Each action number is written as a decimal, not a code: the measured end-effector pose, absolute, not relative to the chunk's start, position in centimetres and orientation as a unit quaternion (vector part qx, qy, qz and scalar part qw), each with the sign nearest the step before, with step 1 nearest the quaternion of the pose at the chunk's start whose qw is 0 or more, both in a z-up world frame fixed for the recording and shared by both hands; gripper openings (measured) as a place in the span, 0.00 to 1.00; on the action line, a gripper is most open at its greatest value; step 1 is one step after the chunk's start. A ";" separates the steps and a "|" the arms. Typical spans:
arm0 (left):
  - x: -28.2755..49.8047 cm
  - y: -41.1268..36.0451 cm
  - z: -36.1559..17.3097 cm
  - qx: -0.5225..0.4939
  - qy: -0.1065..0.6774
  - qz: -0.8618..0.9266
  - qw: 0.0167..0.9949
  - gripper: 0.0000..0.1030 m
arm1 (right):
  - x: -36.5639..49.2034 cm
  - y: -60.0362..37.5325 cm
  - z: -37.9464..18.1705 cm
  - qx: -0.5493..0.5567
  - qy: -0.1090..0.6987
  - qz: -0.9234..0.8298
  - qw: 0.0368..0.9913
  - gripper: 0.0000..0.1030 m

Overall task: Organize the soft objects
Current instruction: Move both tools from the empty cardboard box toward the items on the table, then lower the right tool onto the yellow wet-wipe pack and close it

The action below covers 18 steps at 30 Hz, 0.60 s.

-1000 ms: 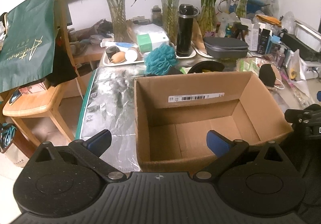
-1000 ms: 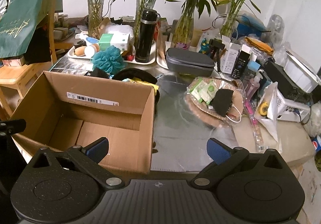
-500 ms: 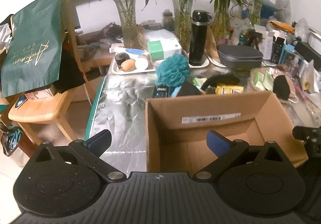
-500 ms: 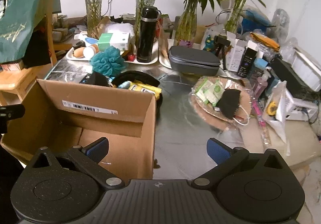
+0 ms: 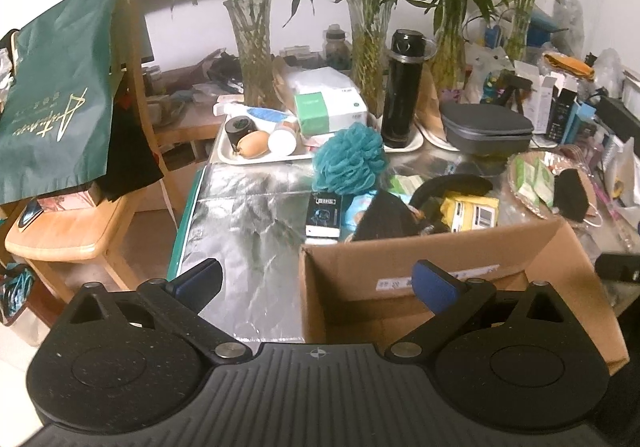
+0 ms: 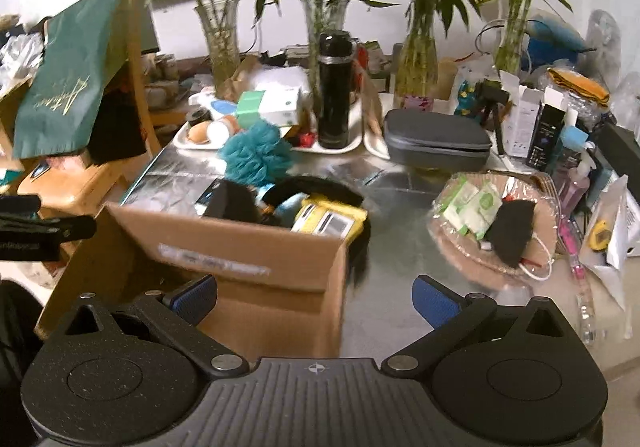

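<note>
An open cardboard box point(image 5: 440, 259) point(image 6: 240, 247) stands on the foil-covered table point(image 5: 248, 231) point(image 6: 400, 231). Behind it sit a teal bath pouf point(image 5: 350, 161) point(image 6: 256, 153), a black fuzzy item point(image 5: 384, 215) point(image 6: 236, 205), a yellow pack point(image 5: 472, 211) point(image 6: 328, 219) and a black face mask point(image 5: 572, 197) point(image 6: 512, 227) on a woven tray point(image 6: 460, 247). My left gripper point(image 5: 318, 281) is open above the box's near left corner. My right gripper point(image 6: 314, 297) is open over the box's right wall. Nothing is between either pair of fingers.
Glass vases with bamboo point(image 5: 252, 47) point(image 6: 416, 47), a black flask point(image 5: 402, 87) point(image 6: 334, 87), a grey case point(image 5: 486, 127) point(image 6: 436, 141) and a white tray of small items point(image 5: 256, 151) line the back. A wooden chair with a green bag point(image 5: 56, 103) point(image 6: 76, 87) stands left. Clutter fills the right edge.
Both grippers have risen and pulled back from the box; its inside has dropped out of view and more of the items behind it shows. Both stay open.
</note>
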State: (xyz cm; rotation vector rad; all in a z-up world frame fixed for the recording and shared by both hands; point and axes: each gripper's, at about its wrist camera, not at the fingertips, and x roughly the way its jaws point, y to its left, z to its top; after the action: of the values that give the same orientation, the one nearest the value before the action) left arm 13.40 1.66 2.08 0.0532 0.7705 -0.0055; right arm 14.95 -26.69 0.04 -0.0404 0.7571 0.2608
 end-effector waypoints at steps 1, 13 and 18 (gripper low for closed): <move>13.7 1.9 2.0 0.025 0.377 -0.006 0.926 1.00 | 15.5 -27.0 0.0 -0.018 0.369 0.128 0.920 1.00; 17.8 4.8 1.0 -0.032 0.370 -0.100 0.923 1.00 | 21.1 -29.5 -0.9 0.018 0.383 0.160 0.910 1.00; 19.5 4.8 1.3 -0.029 0.348 -0.131 0.928 1.00 | 23.4 -29.9 -1.1 0.031 0.372 0.166 0.913 1.00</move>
State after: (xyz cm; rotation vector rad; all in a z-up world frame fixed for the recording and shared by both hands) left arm 19.52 4.76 1.30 -0.0601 0.7133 -0.2677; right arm 23.44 -29.92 -1.05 0.0639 0.7661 0.3417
